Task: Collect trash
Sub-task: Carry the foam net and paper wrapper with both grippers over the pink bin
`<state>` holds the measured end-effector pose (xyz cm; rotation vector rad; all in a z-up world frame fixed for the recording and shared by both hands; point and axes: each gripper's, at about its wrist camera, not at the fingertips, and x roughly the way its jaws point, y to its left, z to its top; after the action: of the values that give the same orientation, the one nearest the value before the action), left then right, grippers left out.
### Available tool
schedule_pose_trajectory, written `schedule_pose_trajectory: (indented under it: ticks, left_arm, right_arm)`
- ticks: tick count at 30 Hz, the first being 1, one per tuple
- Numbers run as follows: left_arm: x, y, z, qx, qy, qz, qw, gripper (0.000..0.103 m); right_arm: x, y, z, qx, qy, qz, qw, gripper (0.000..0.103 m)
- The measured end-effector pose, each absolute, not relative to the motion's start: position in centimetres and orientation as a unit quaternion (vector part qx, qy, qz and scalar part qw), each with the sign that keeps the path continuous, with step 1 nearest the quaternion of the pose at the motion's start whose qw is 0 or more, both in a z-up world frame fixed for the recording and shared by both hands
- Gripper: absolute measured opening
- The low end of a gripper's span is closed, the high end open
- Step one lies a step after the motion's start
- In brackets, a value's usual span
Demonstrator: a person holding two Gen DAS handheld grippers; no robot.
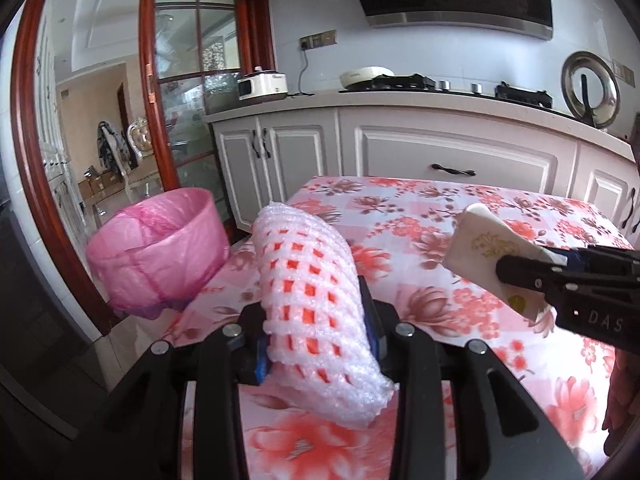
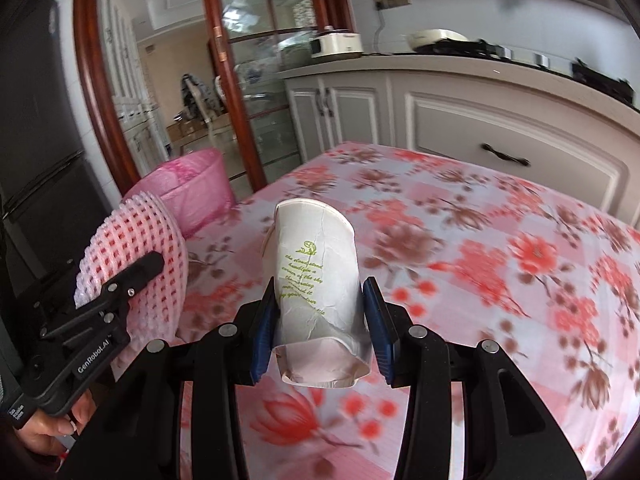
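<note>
Left hand-held gripper (image 1: 316, 336) clamps foam net (image 1: 316, 300) | right hand-held gripper (image 2: 320, 332) squeezes crumpled paper cup (image 2: 316, 280) | both carried above table (image 1: 440, 216), likely bound for pink-lined bin (image 1: 160, 248)

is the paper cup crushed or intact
Crushed: the paper cup is creased and its rim flattened between the right gripper's pads.

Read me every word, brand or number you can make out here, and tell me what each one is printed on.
"D A S": on the body of the right tongs, cut off at the picture's edge.
"GenRobot.AI": on the body of the left tongs.
Green script lines on the paper cup: too small and creased to read.
Small white label low on the left tongs' handle: too blurred to read.
Nothing legible on the foam net or the bin.
</note>
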<state>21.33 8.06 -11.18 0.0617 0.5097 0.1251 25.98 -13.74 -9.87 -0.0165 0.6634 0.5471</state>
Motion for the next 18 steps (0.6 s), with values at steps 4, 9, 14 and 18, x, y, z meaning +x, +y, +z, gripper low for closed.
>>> schedule_pose_trajectory:
  ticks: [4,9,14,18]
  left_arm:
    - [20.8,10.5,-10.9,0.011,0.25,0.076,0.965,0.034]
    - [20.2,13.6,-10.1,0.001,0.241,0.101,0.965,0.035]
    - [20.7,18.0,-8.9,-0.008,0.234,0.131,0.963,0.035]
    - [22.0,21.7,-7.8,-0.011,0.23,0.151,0.961,0.035]
  right_arm:
    - [26.3,-10.4,-9.1,-0.024,0.316,0.293,0.902,0.041]
    - [27.2,-6.4,-8.2,-0.039,0.309,0.321,0.894,0.041]
    - [29.2,-1.9,-6.6,-0.041,0.294,0.355,0.886,0.041]
    - [31.0,1.9,-5.4,-0.047,0.285,0.379,0.879,0.041]
